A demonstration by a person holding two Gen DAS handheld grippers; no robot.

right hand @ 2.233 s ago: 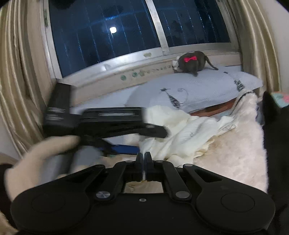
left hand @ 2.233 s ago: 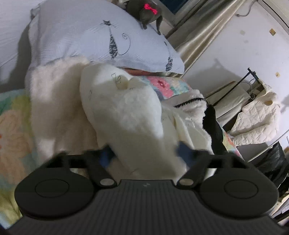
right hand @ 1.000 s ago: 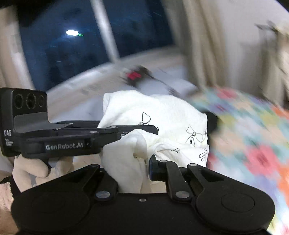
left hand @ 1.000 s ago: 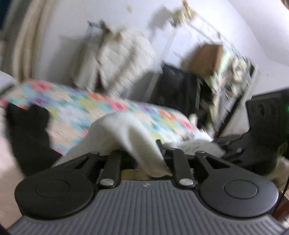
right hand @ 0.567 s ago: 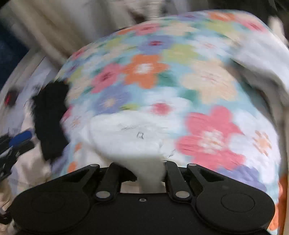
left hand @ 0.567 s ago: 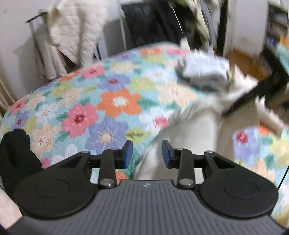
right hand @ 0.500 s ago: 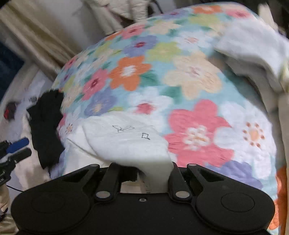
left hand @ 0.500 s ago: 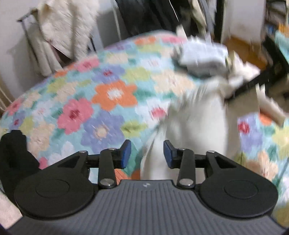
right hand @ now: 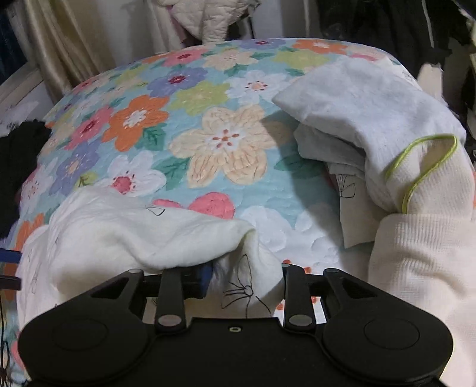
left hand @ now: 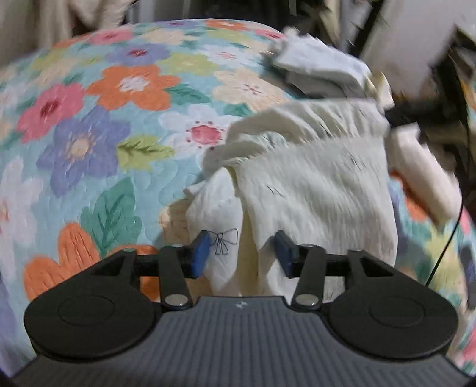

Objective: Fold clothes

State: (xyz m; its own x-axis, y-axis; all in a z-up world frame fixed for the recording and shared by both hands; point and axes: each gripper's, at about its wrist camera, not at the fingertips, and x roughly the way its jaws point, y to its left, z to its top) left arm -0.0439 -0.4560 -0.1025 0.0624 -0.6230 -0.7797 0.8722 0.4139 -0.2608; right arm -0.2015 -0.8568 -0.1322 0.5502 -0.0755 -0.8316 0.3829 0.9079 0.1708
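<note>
A cream-white garment with small black bow prints (left hand: 312, 178) lies crumpled on the flowered bedspread (left hand: 104, 119). It also shows in the right wrist view (right hand: 125, 235). My left gripper (left hand: 241, 253) is open, its blue-padded fingers apart with the cloth lying loose between them. My right gripper (right hand: 245, 278) is open too, with a fold of the same garment bunched between its fingers. The cloth hides the right gripper's right fingertip.
A pile of pale grey and cream clothes (right hand: 372, 125) with a lime-green trim sits at the bed's right side, also in the left wrist view (left hand: 318, 65). A black garment (right hand: 15, 154) lies at the left. Curtains and a hanging quilted jacket (right hand: 205, 18) stand behind the bed.
Both grippers carried the white garment from the pillow end to the open flowered bedspread and lowered it. Both have opened and the cloth now rests on the bed.
</note>
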